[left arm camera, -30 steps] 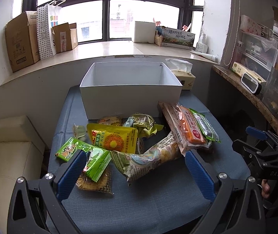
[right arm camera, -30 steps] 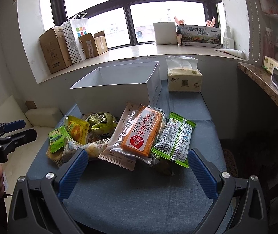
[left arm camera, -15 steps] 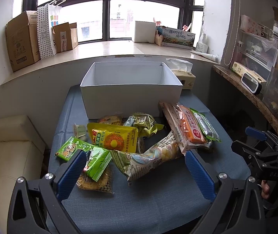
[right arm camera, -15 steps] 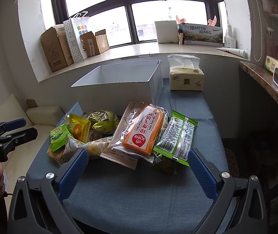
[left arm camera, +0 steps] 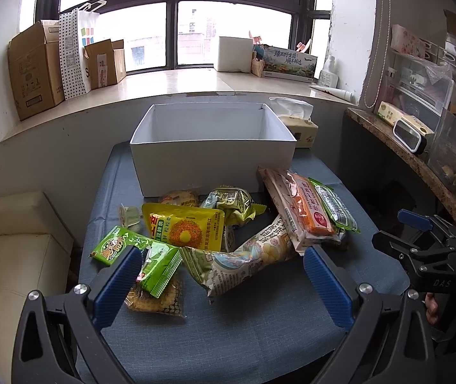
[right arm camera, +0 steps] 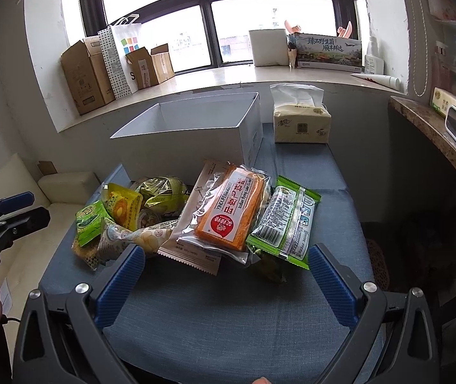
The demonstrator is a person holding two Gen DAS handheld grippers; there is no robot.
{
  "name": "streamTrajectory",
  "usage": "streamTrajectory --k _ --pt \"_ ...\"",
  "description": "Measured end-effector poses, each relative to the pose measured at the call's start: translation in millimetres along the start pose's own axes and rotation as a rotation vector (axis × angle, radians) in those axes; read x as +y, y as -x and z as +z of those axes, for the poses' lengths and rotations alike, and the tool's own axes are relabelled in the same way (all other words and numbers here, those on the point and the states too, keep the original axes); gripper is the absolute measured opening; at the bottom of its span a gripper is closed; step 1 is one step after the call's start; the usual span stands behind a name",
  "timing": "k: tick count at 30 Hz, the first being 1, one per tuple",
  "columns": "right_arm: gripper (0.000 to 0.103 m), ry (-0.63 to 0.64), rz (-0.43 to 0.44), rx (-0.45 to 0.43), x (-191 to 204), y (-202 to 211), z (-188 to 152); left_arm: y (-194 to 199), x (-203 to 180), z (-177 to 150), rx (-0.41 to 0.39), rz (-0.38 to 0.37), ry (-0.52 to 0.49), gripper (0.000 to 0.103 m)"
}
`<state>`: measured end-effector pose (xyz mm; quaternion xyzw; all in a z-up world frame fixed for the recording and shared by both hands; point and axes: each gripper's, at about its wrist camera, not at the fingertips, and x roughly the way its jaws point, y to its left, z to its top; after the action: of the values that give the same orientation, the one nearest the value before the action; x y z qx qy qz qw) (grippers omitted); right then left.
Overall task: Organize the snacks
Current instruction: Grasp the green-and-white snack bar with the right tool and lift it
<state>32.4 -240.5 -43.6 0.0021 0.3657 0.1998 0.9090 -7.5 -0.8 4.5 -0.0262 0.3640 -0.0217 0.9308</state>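
A pile of snack packs lies on a blue-grey table in front of an empty white box. In the left wrist view I see a yellow pack, a green pack, a long chip bag and an orange cake pack. In the right wrist view the orange cake pack lies beside a green-edged pack, with the white box behind. My left gripper is open above the near pile. My right gripper is open, just short of the packs.
A tissue pack stands right of the box. A cream sofa is left of the table, a cluttered shelf to the right. Cardboard boxes sit on the windowsill behind.
The right gripper has moved slightly forward toward the packs. The left gripper has barely moved. Nothing was picked up.
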Motion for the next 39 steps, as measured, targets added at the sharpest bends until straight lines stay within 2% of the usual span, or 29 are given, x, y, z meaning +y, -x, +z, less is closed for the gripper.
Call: streamTrajectory --k 7,10,13,16,21,24,26,28,30,33,35,36,39 --pt "0.103 -0.002 -0.003 -0.002 -1 1 0 -1 0 1 0.002 0.003 0.003 0.103" --pt "0.103 0.004 -0.044 0.002 -3 -2 1 -2 1 0 0.003 0.004 0.005 0.103" --pt "0.103 -0.02 -0.043 0.012 -12 -9 3 -3 2 -1 0.005 0.003 0.008 0.103" --pt "0.103 -0.088 -0.05 0.059 -34 -29 10 -4 2 -3 0.01 0.004 0.009 0.103" --pt "0.103 -0.225 -0.013 0.17 -76 -80 23 -8 3 -5 0.023 0.006 0.014 0.103" --pt "0.103 -0.229 -0.037 0.217 -88 -109 32 -10 3 -7 0.031 0.012 0.01 0.103" --pt "0.103 -0.249 -0.009 0.249 -95 -126 35 -11 4 -9 0.036 0.02 0.01 0.103" --pt "0.098 -0.272 0.008 0.276 -99 -139 36 -12 6 -10 0.04 0.028 0.013 0.103" --pt "0.08 -0.275 -0.003 0.313 -100 -149 34 -13 9 -11 0.045 0.031 0.02 0.103" --pt "0.077 -0.321 0.015 0.353 -104 -160 27 -15 15 -14 0.053 0.039 0.035 0.103" --pt "0.074 -0.307 0.014 0.342 -103 -158 26 -17 20 -16 0.056 0.044 0.044 0.103" --pt "0.068 -0.298 0.011 0.335 -101 -155 25 -17 22 -17 0.055 0.045 0.044 0.103" --pt "0.066 -0.312 0.041 0.302 -102 -141 24 -23 33 -20 0.064 0.083 0.047 0.103"
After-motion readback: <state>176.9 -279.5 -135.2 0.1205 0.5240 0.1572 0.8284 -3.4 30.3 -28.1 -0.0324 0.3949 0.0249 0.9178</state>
